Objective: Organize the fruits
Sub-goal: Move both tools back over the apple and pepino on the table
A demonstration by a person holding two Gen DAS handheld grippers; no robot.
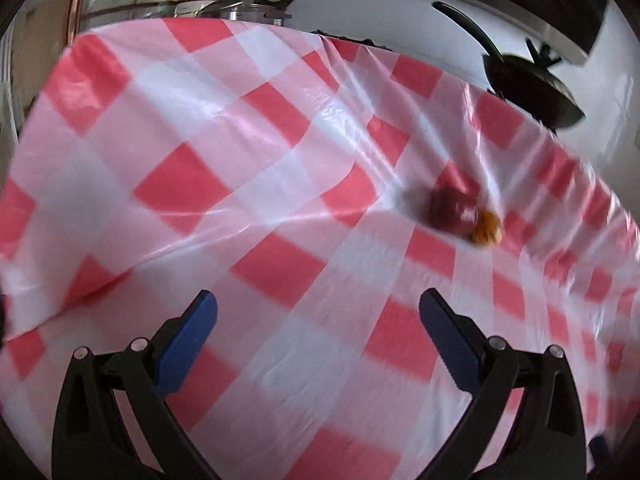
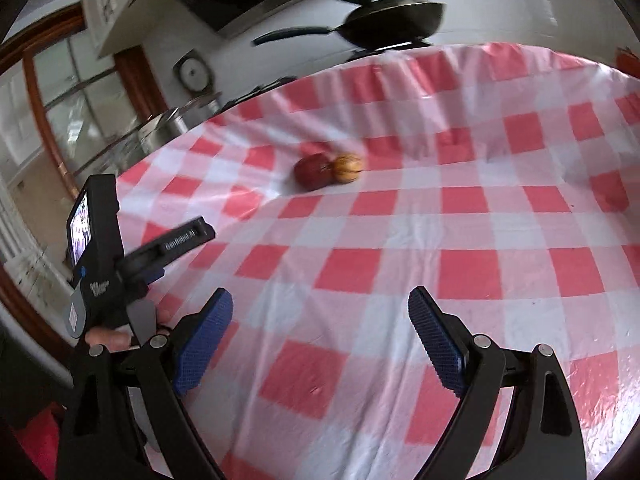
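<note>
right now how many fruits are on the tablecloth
2: a red fruit and an orange fruit touching on its right, mid-cloth, ahead of both open claws. No others show in either view.

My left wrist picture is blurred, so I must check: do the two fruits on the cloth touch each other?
Observer: Yes. The right wrist view is sharper: the red fruit touches the orange fruit, with the red one on the left there.
Operator: Is the right gripper holding anything?
Observer: No. It is open, with only the checked cloth between its fingers.
Operator: How does my left gripper look from there?
Observer: A hand holds it at the cloth's left edge, well short of the fruits.
</note>
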